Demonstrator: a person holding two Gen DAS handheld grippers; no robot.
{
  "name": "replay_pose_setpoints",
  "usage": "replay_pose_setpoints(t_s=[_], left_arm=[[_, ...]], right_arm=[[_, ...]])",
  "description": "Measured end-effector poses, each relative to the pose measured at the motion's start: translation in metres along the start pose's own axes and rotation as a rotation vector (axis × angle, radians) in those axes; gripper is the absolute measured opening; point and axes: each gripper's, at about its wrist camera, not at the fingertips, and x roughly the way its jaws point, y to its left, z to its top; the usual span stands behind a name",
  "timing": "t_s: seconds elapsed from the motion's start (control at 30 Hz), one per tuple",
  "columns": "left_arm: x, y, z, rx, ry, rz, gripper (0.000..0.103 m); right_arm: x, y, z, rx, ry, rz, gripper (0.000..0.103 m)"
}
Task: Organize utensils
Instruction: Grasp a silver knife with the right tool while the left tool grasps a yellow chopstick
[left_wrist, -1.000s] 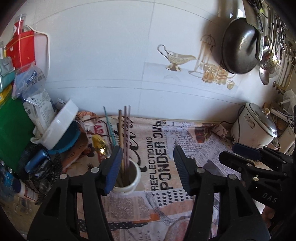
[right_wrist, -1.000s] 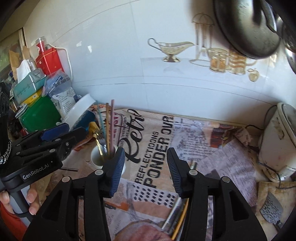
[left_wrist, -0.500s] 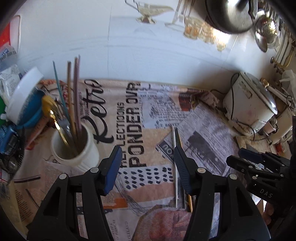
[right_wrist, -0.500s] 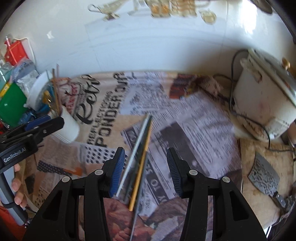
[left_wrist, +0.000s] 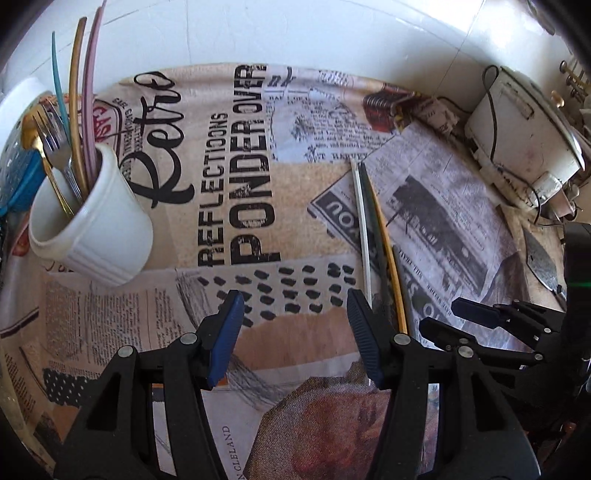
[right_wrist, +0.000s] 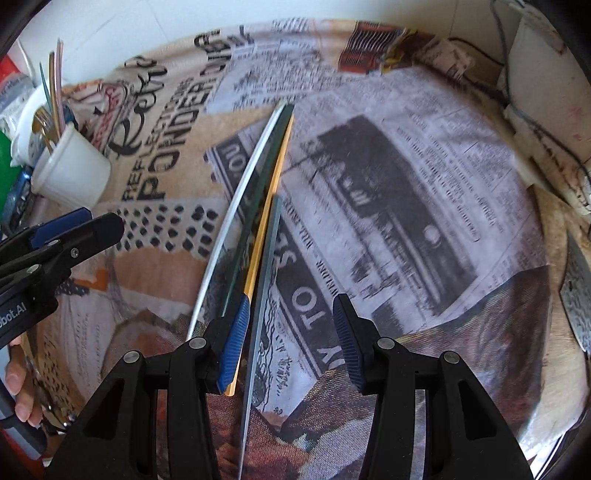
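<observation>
Several long thin sticks lie side by side on the newspaper: a white stick (left_wrist: 360, 221) (right_wrist: 236, 192), a dark green stick (right_wrist: 258, 192), a yellow stick (left_wrist: 388, 251) (right_wrist: 269, 199) and a grey stick (right_wrist: 267, 258). My right gripper (right_wrist: 291, 302) (left_wrist: 441, 314) hangs open just above them, the grey stick running between its jaws untouched. My left gripper (left_wrist: 293, 299) (right_wrist: 105, 219) is open and empty over the paper, left of the sticks. A white cup (left_wrist: 99, 236) (right_wrist: 74, 173) at the far left holds forks, a gold spoon and tall coloured sticks.
A white rice cooker (left_wrist: 524, 136) with its cable stands at the back right. A cleaver blade (right_wrist: 580, 295) lies at the right edge. A blue strainer and white dish (left_wrist: 14, 162) crowd the left behind the cup. A tiled wall closes the back.
Both grippers have come down and tipped toward the counter. The sticks on the newspaper came into view and now sit under the right gripper. Both jaws kept the same gap.
</observation>
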Motion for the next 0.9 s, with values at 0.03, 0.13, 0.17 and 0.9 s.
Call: replay_pose_setpoints(t_s=[0.03, 0.13, 0.17, 0.9], left_arm=[[0.002, 0.0, 0.0, 0.001, 0.005, 0.001, 0.057], [0.007, 0.0, -0.002, 0.008, 0.019, 0.003, 0.057], [0.008, -0.001, -0.002, 0.011, 0.022, 0.006, 0.057], [0.015, 0.004, 0.006, 0.037, 0.046, -0.027, 0.057]], right_arm=[[0.003, 0.0, 0.0, -0.001, 0.005, 0.0, 0.043], [0.008, 0.001, 0.0, -0.001, 0.014, 0.001, 0.043], [0.011, 0.001, 0.001, 0.0, 0.02, 0.001, 0.042], [0.026, 0.009, 0.038, -0.022, -0.029, -0.063, 0.007]])
